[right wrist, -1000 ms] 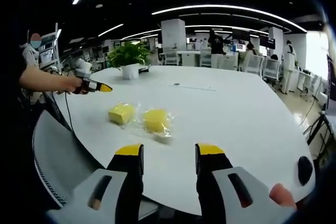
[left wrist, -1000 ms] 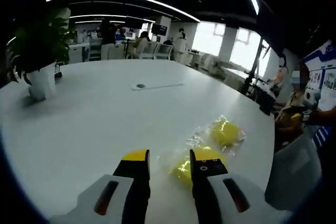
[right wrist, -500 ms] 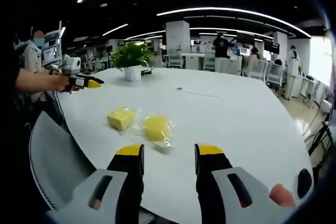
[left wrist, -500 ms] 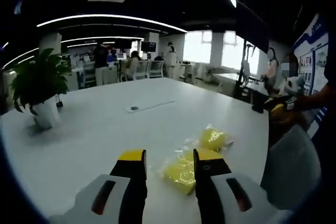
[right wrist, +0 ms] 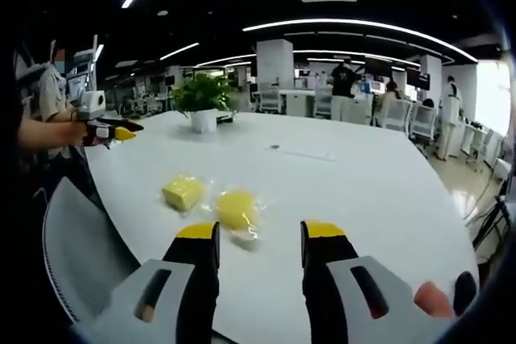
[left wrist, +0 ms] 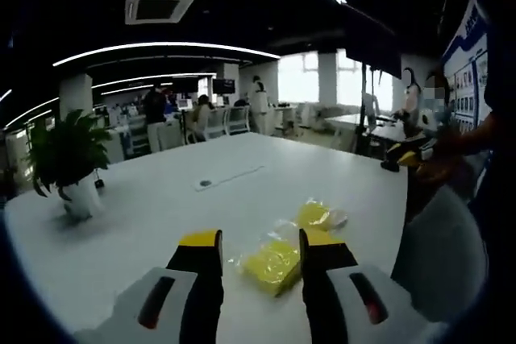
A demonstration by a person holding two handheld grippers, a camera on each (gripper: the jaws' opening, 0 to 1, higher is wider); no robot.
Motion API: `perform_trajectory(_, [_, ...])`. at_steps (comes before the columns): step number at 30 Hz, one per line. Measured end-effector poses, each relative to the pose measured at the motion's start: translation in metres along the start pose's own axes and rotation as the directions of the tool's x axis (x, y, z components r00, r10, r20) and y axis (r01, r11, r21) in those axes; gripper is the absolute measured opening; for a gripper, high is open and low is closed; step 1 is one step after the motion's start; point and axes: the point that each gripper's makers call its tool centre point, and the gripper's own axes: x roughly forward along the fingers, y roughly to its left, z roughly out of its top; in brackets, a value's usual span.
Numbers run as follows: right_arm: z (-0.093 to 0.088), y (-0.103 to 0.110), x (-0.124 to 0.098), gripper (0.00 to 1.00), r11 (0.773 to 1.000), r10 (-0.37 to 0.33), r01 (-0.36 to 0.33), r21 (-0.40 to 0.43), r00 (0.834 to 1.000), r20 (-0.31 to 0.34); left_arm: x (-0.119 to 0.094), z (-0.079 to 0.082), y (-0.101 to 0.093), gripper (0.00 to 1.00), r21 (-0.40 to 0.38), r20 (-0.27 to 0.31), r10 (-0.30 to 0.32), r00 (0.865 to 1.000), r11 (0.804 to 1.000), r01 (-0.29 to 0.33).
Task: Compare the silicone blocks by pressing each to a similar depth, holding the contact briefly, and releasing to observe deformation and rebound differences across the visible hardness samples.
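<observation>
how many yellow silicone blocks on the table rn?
2, both in clear wrap on the white table: square block nearer the table edge, rounder block beside it, just ahead of the right gripper.

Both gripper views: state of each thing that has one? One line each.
Left tool: open, above the table, holds nothing.
Right tool: open, above the table, holds nothing.
Near yellow block: in clear wrap, flat on the white table, untouched.
Far yellow block: in clear wrap, flat on the table, untouched, apart from the other.
Potted plant: upright on the table.
</observation>
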Motion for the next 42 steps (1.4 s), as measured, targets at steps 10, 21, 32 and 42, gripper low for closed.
perform_trajectory(10, [0.003,-0.001,0.004,0.39,1.0,-0.006,0.006,-0.018,1.0,0.008,-0.027,-0.001,-0.014,0.38,0.018,0.01,0.029,1.0,0.999,-0.029])
perform_trajectory(21, [-0.018,0.001,0.005,0.4,1.0,0.004,-0.006,-0.024,0.996,-0.087,-0.04,-0.037,-0.032,0.42,-0.06,-0.102,-0.026,0.994,0.998,0.02])
perform_trajectory(32, [-0.036,0.004,0.002,0.4,1.0,0.014,-0.018,-0.025,0.987,-0.161,-0.059,-0.063,-0.043,0.43,-0.123,-0.176,-0.068,0.982,0.991,0.047])
perform_trajectory(42, [-0.033,0.007,0.001,0.37,0.999,0.019,-0.027,-0.046,0.987,-0.162,-0.065,-0.069,-0.047,0.44,-0.152,-0.197,-0.068,0.978,0.988,0.038])
